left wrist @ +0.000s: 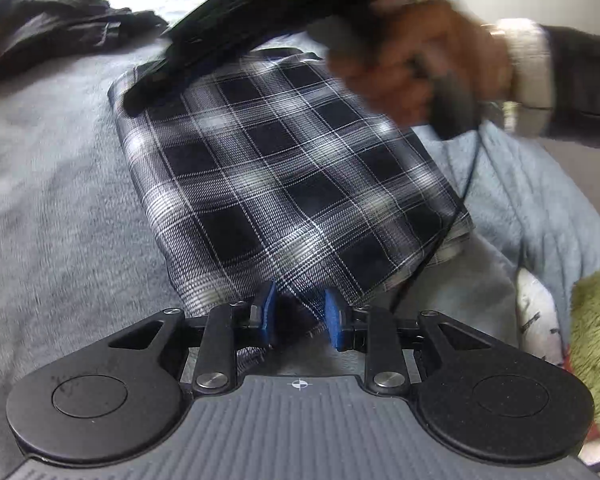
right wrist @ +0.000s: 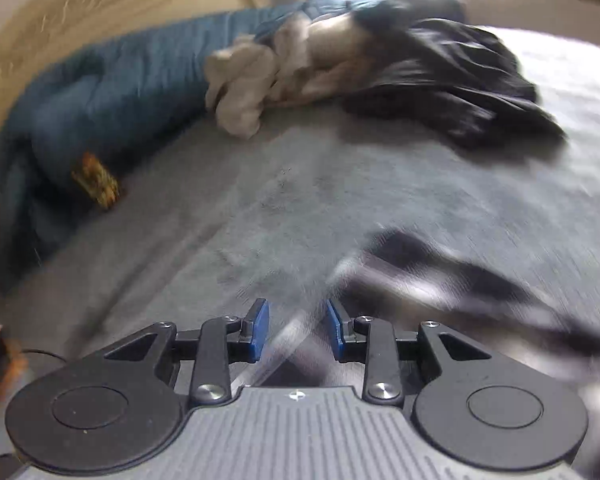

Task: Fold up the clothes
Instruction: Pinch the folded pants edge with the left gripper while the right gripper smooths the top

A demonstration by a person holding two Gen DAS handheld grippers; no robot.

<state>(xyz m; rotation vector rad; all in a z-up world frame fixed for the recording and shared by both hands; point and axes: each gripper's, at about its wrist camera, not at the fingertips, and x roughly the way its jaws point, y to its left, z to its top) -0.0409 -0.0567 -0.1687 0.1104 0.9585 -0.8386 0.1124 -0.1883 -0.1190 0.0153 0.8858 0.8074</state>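
Folded navy-and-white plaid flannel garment (left wrist: 284, 168) flat on grey fleece blanket (left wrist: 60, 200), a neat rectangle, edges mostly squared. Left gripper (left wrist: 300, 316) at the plaid's near corner: blue pads parted a little, a tip of cloth in the gap, pads not visibly pressing it, so nothing gripped as far as visible. Right hand (left wrist: 415, 64) at the plaid's far right edge, blurred, wrapped round the black handle of its tool; dark tool body over the plaid's far left corner. Right gripper (right wrist: 298, 330) in its own view: pads partly open, streaked plaid under and between them, too smeared to call contact; reads as no grip. Beyond the plaid: heap of crumpled black clothes (right wrist: 451, 84), beige bundled cloth (right wrist: 252, 84) just left of that heap, teal quilted bedding (right wrist: 112, 92) further left against the wooden headboard.

Step, judged: plaid fold about finished, both claws off it or coming off. Next probably calls for shifting the plaid aside without spoiling the fold, then reaching across to the black heap, pulling one piece free and spreading it on bare blanket near the plaid.
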